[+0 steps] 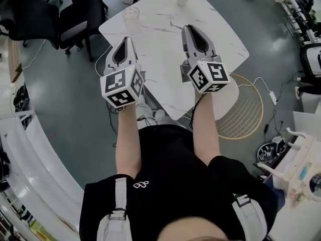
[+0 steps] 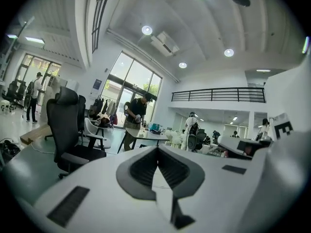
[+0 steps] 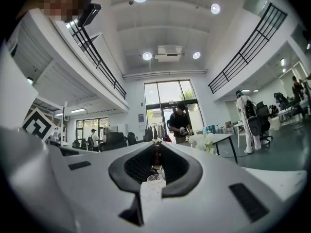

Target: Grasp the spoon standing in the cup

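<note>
Head view puts the cup (image 1: 131, 15) near the table's (image 1: 160, 59) far left edge, well ahead of both grippers; its spoon is too small to make out. Right gripper (image 1: 190, 29), held level and barely parted on nothing, should probably widen before lining up on the handle. Left gripper (image 1: 126, 40), jaws pressed together, hovers alongside.

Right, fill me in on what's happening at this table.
A person holds a gripper in each hand above a white marble table. The left gripper has its fingers together and is empty. The right gripper has its fingers slightly apart with nothing held between them. The clear cup stands untouched near the table's far edge, ahead of both grippers. Nothing has been grasped yet.
</note>
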Tool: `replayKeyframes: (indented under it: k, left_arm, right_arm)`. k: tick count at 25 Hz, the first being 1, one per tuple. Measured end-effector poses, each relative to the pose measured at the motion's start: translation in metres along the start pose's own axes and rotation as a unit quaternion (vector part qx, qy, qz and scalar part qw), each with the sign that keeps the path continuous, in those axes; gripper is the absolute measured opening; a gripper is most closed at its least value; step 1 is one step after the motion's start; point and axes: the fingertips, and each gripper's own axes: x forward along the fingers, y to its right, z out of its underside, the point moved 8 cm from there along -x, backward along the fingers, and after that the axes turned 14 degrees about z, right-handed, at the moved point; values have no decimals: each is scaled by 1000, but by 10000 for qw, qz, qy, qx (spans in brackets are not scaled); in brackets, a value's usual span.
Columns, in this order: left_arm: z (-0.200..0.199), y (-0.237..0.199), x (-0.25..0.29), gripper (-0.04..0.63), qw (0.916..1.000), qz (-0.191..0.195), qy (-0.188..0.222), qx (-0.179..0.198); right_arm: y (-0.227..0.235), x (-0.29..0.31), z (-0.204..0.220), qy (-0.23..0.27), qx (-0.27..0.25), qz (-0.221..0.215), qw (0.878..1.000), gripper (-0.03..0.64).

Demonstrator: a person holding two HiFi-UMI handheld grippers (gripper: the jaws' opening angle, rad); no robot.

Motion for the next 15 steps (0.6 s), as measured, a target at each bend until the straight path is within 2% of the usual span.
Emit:
replayKeyframes:
  k: [3, 8, 15]
  left_arm:
    - [-11, 11, -8, 16, 9998, -3, 124, 168]
    - [-14, 34, -11, 16, 9993, 5, 65, 367]
    - [-23, 52, -3, 16, 9982, 138, 105, 575]
  right_arm:
    - [4, -13, -5, 59, -15, -45, 10000, 46]
    - [17, -31, -16, 128, -33, -211, 9997, 44]
    - [26, -33, -23, 217, -124, -199, 9995, 44]
